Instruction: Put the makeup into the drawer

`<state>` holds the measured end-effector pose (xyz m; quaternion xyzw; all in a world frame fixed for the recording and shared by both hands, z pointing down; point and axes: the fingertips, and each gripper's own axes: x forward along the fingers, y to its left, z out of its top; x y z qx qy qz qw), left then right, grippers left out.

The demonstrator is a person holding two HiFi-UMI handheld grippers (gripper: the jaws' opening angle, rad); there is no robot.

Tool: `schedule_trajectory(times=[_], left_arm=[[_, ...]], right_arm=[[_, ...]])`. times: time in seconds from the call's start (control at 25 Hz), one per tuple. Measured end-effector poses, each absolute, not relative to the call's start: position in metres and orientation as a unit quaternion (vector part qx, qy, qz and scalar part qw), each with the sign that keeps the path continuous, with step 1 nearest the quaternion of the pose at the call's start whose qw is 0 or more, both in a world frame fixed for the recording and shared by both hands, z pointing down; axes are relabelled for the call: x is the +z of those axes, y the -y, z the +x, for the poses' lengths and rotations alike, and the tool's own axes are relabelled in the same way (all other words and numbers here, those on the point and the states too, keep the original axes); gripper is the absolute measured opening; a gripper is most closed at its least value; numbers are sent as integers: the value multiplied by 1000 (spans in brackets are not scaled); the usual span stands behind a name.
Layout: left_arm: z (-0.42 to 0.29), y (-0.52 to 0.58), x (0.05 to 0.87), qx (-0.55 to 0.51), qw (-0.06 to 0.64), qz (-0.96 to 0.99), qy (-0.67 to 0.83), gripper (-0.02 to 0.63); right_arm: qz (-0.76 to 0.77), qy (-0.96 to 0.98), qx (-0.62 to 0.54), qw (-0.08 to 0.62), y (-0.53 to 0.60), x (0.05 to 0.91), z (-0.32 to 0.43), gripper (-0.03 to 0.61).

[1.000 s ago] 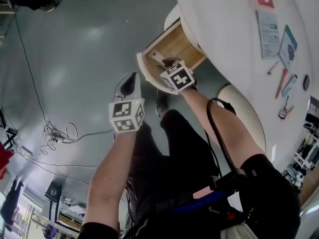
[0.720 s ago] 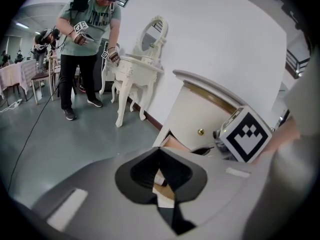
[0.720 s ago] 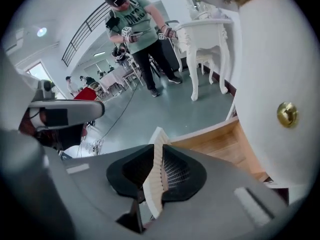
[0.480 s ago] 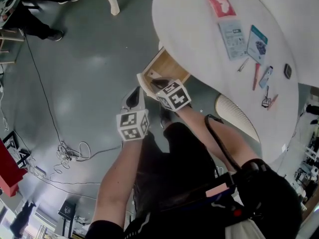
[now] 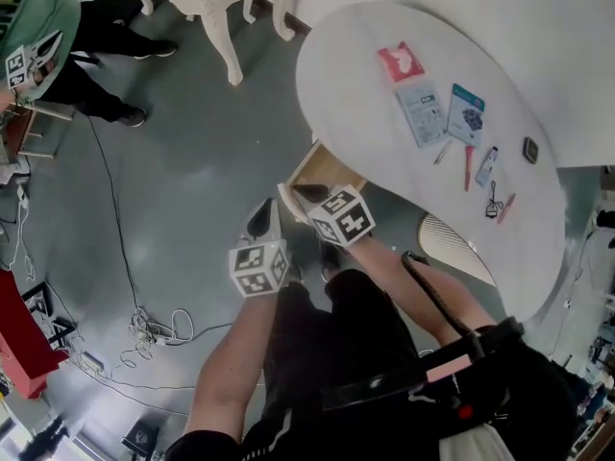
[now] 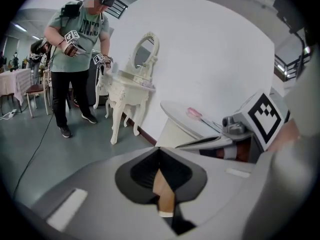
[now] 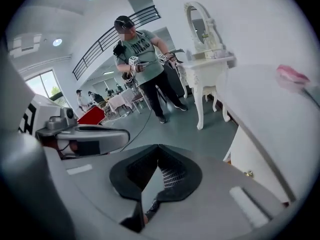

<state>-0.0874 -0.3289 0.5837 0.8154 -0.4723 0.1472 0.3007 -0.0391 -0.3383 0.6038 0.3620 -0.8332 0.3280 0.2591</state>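
Observation:
Several makeup items lie on the white oval table: a pink packet, two carded packs, a red stick, a blue tube and a dark compact. Below the table's edge the wooden drawer stands open. My right gripper hovers above the drawer's front; its jaws have just been closing and now stand shut with nothing between them. My left gripper hangs beside it to the left over the floor, also shut and empty.
A ribbed white stool stands under the table near my right arm. Another person in a green shirt stands at the far left beside a white dressing table. Cables lie on the grey floor.
Both grippers have risen. The right one has come up out of the drawer and shut its jaws. More of the table top has come into the head view.

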Motion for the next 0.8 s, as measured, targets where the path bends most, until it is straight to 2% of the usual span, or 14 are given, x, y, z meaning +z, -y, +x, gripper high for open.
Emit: schedule_trajectory(times=[0.24, 0.6, 0.8], left_arm=[[-102, 335, 525, 117, 289, 825, 471, -2], [-106, 346, 432, 79, 245, 854, 452, -2], [-111, 352, 382, 68, 195, 872, 443, -2]], right_arm=[[383, 848, 282, 233, 343, 532, -38, 2], [426, 861, 230, 158, 352, 425, -22, 2], [429, 870, 209, 121, 355, 381, -16, 2]])
